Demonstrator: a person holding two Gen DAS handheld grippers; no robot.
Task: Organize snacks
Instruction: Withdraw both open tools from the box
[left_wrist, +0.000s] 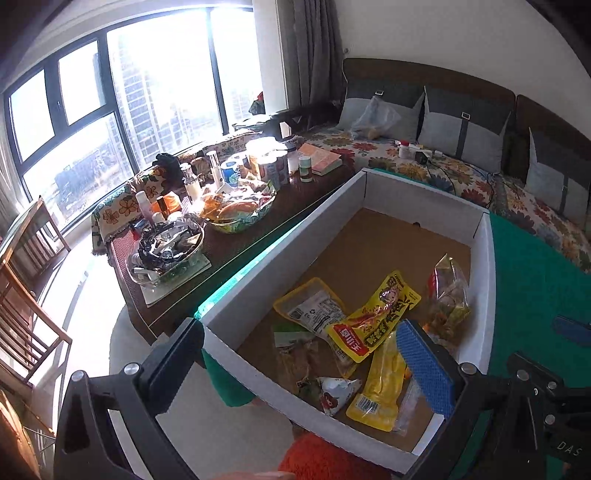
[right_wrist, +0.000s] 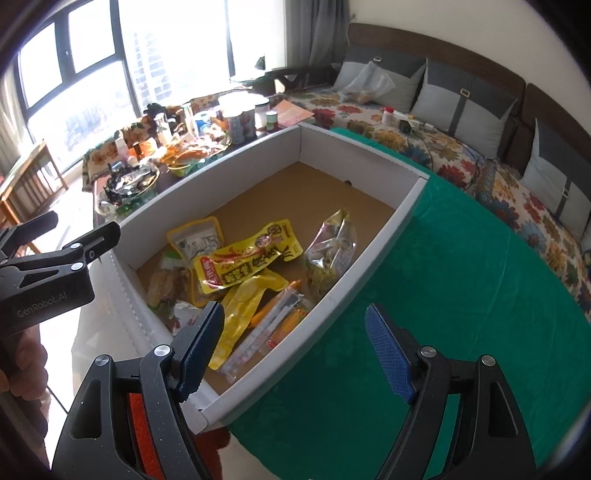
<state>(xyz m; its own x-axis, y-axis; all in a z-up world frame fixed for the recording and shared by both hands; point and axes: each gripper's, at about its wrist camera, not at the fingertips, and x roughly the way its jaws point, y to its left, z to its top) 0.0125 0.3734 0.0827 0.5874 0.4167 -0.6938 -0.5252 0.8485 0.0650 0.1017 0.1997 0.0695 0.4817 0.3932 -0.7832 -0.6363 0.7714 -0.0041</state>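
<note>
A white cardboard box (left_wrist: 417, 188) with a brown floor sits on a green cloth (right_wrist: 443, 295); it also shows in the right wrist view (right_wrist: 388, 236). Several snack packets lie in its near end: a yellow packet with red label (left_wrist: 373, 321) (right_wrist: 243, 262), a plain yellow packet (left_wrist: 380, 384) (right_wrist: 247, 310), a clear bag of sweets (left_wrist: 448, 295) (right_wrist: 332, 251). My left gripper (left_wrist: 303, 362) is open and empty, straddling the box's near left wall. My right gripper (right_wrist: 295, 350) is open and empty over the box's near right wall.
A dark table (left_wrist: 258, 236) left of the box holds glass bowls of snacks (left_wrist: 236, 210), bottles and cans. A sofa with floral cover (left_wrist: 461, 173) and grey cushions runs behind. Wooden chairs (left_wrist: 26, 295) stand at the far left by the window.
</note>
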